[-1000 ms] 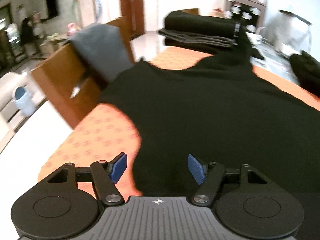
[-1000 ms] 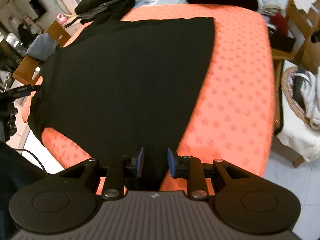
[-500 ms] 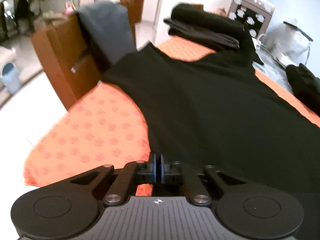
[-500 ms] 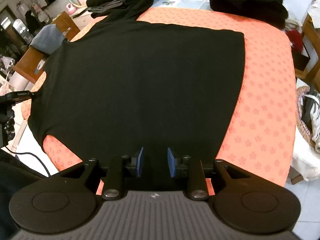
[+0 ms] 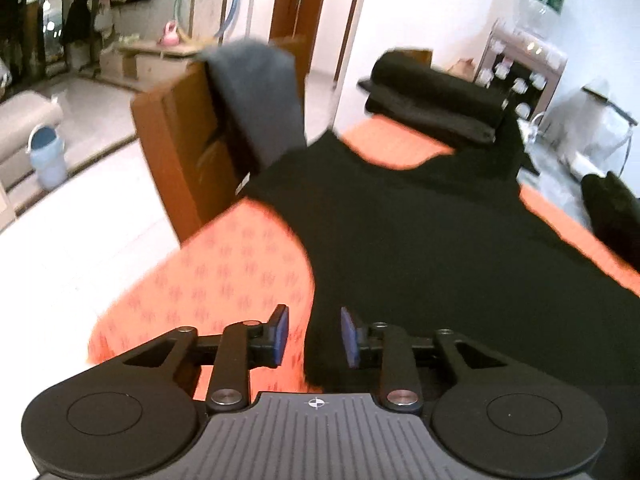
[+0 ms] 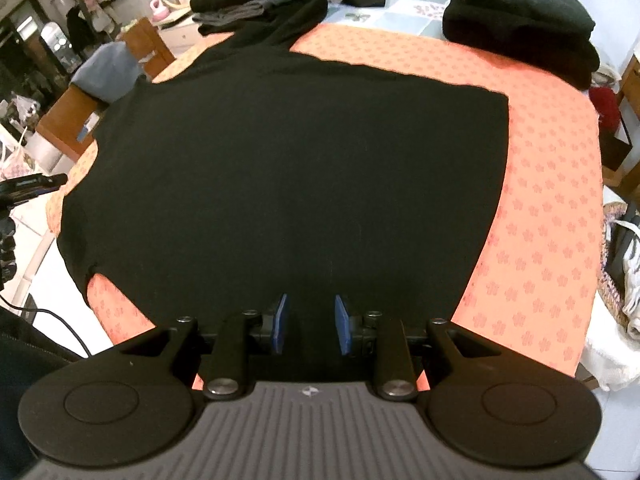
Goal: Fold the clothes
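Two grippers, the left gripper (image 5: 312, 334) just reopened and the right gripper (image 6: 308, 329) also parted, both empty, should pinch the black garment (image 6: 288, 172) hem evenly before folding.

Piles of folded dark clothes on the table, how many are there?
2. One pile of folded black and grey clothes sits at the far left end, past the spread black shirt. One black pile sits at the far right. More may be out of view.

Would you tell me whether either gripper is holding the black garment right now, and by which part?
Nothing is held. The left gripper, jaws just opening, straddles the black garment's near edge; the right gripper is open above it.
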The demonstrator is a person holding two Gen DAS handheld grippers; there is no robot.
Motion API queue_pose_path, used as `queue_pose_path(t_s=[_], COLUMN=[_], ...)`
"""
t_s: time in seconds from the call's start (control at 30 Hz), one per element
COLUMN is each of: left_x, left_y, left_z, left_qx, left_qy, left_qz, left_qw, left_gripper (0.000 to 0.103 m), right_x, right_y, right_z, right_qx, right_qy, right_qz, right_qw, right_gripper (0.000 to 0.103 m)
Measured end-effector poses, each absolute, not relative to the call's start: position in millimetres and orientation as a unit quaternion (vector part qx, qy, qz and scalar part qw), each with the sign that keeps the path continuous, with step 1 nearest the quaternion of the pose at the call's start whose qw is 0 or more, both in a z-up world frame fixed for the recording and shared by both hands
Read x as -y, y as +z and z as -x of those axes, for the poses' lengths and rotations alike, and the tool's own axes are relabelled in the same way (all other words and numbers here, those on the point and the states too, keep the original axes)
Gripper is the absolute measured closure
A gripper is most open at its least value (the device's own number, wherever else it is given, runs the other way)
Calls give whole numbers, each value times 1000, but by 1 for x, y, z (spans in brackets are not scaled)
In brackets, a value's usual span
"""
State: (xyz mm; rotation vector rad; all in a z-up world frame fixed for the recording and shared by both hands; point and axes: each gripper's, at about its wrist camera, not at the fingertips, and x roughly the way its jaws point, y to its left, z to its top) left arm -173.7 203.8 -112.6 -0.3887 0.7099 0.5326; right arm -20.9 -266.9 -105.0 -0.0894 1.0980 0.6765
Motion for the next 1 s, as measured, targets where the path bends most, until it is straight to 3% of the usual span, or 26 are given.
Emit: queue_pose_path(t_s=[0.2, 0.47, 0.77, 1.0], left_x=[-217, -271, -315, -312], left_y=[-90, -115, -156, -147], left_z=[146, 99, 75, 64], left_qx=[-325, -343, -358, -332], left_qy=[232, 241, 273, 242], left_qz=[166, 156, 133, 113], left_qw=[902, 894, 883, 905], left_gripper=[58, 46, 45, 45], right_x=[255, 215, 173, 159], right_y=[-83, -52, -55, -58], right_z=[2, -23, -15, -10], right_qx=[-485, -452, -479, -494], right_qy=[295, 255, 220, 198], right_qz=[23, -11, -6, -17], right_qw=[823, 855, 850, 846], right_gripper=[71, 67, 67, 67])
